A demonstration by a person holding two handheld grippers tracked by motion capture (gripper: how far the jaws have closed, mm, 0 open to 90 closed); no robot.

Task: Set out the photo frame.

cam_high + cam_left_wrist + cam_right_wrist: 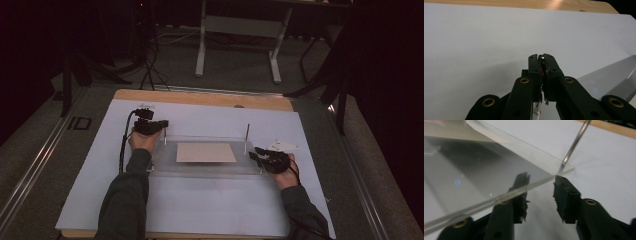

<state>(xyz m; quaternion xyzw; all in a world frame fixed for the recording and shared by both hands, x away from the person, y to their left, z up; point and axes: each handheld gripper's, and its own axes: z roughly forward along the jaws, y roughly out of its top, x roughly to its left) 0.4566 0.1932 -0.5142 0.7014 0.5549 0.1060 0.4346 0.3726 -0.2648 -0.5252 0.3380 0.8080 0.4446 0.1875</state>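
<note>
Pin (pixel 541 57) is pinched in the left hand-held gripper (pixel 540 58); right hand-held gripper (pixel 540 182) gapes around the clear plate (pixel 499 165) edge, probably clamping next.

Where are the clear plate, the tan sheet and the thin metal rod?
clear plate (pixel 250 167): high view, bare right part.
tan sheet (pixel 205 152): high view, its middle.
thin metal rod (pixel 574 145): right gripper view, mid-shaft.

A plain white sheet (pixel 200 200) covers the light wooden desk (pixel 200 97), and on it lies a clear, colourless plastic plate (pixel 210 169) bearing a tan square card (pixel 206 152). Both grippers' fingers (pixel 565 197) are black with brass-coloured rivets, and the sleeves (pixel 125 200) are dark grey.
</note>
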